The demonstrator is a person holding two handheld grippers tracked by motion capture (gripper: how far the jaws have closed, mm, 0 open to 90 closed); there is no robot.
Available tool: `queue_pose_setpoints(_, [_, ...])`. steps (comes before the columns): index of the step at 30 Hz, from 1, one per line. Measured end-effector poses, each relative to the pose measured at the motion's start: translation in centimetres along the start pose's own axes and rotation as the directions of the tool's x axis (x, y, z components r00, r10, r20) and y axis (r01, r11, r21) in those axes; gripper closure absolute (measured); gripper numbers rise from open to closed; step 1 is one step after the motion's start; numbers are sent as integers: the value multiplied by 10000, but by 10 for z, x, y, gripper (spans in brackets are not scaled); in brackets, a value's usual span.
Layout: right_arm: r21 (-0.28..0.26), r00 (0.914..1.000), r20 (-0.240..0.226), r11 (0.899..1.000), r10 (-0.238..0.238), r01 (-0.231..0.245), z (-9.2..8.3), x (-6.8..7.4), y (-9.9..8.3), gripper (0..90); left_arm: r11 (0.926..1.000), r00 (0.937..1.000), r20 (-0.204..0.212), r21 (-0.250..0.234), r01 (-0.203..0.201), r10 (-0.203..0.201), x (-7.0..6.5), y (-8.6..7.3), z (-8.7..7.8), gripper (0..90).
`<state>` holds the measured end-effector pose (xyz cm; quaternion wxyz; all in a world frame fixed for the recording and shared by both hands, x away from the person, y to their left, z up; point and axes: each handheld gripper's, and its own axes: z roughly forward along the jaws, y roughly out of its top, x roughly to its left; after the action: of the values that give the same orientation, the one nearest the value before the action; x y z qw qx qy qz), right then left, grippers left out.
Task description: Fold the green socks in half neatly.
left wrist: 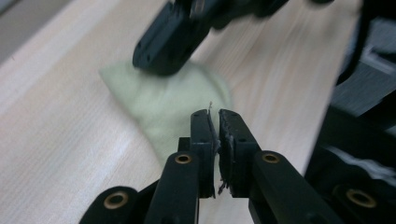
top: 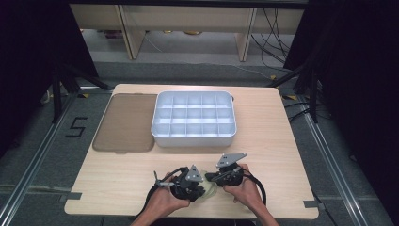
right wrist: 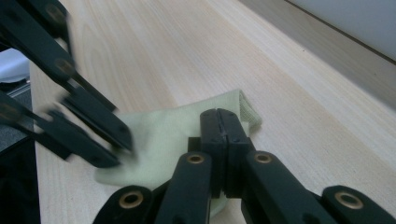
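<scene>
Divided tray (top: 194, 136) and brown lid (top: 125, 123) lie beyond the cloth (top: 210, 190) — well apart.

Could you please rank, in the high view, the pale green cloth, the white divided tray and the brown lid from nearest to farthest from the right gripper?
1. Pale green cloth, at the right gripper.
2. White divided tray, just beyond, mid-table.
3. Brown lid, far left, beside the tray.

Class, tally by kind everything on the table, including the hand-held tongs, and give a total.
Tongs: 2 (left, right)
White tray: 1
Brown lid: 1
Pale green cloth: 1
Total: 5
</scene>
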<state>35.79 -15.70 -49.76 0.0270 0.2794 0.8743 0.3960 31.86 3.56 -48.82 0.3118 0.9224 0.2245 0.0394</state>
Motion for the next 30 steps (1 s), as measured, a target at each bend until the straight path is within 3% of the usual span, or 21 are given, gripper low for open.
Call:
queue_pose_setpoints(5, [-77,9999,83,9999,-138,138,-1,-3,-1,900,10000,10000,-90,-42,40,-41,1,0,0,842])
queue_pose_setpoints(6, [-84,9998,141,9999,-117,118,-2,-4,-1,900,9999,9999,-94,-127,112,-113,0,0,0,842])
queue_pose_setpoints(7, [-83,9998,182,9999,-109,111,-3,-6,-1,900,9987,9990,-87,-258,435,-438,-1,-1,1,842])
queue_pose_setpoints(8, [-108,9996,282,9999,-71,74,-4,-8,-2,900,9989,9991,-94,-230,420,-423,-1,-1,1,843])
queue_pose_setpoints(10, [21,9990,438,10000,32,-33,-6,-11,-3,900,10000,9999,-130,-6,9,-9,0,0,0,843])
queue_pose_setpoints(12, [154,9963,864,9999,11,-24,-7,-16,-5,896,10000,9999,-148,44,-4,5,0,0,-1,843])
queue_pose_setpoints(15, [-39,9955,927,9998,186,-183,-12,-20,-5,894,10000,9997,-224,-39,37,-38,-1,0,0,842])
queue_pose_setpoints(16, [-470,9963,814,9986,284,-246,-21,-19,-2,892,10000,9997,-243,-62,-8,7,-1,0,0,841])
queue_pose_setpoints(20, [-924,9984,311,9948,467,-436,-31,-15,3,857,10000,9997,-262,-65,1,-3,-1,0,0,840])
queue_pose_setpoints(21, [-924,9986,251,9947,472,-447,-30,-15,5,835,9990,9991,-277,-309,311,-319,-4,0,2,839])
queue_pose_setpoints(22, [-837,9977,27,9942,684,-680,-27,-14,6,818,9994,9993,-307,-277,186,-195,-3,0,2,838])
queue_pose_setpoints(27, [-454,9976,8,9966,689,-688,-16,-12,10,676,9994,9994,-302,-306,177,-186,-4,0,2,835])
queue_pose_setpoints(29, [-207,9962,-126,9961,859,-861,-12,-11,11,609,9994,9992,-338,-279,189,-198,-4,0,1,834])
queue_pose_setpoints(30, [-65,9930,-175,9931,1170,-1172,-10,-9,12,596,9994,9991,-356,-298,199,-209,-4,0,2,833])
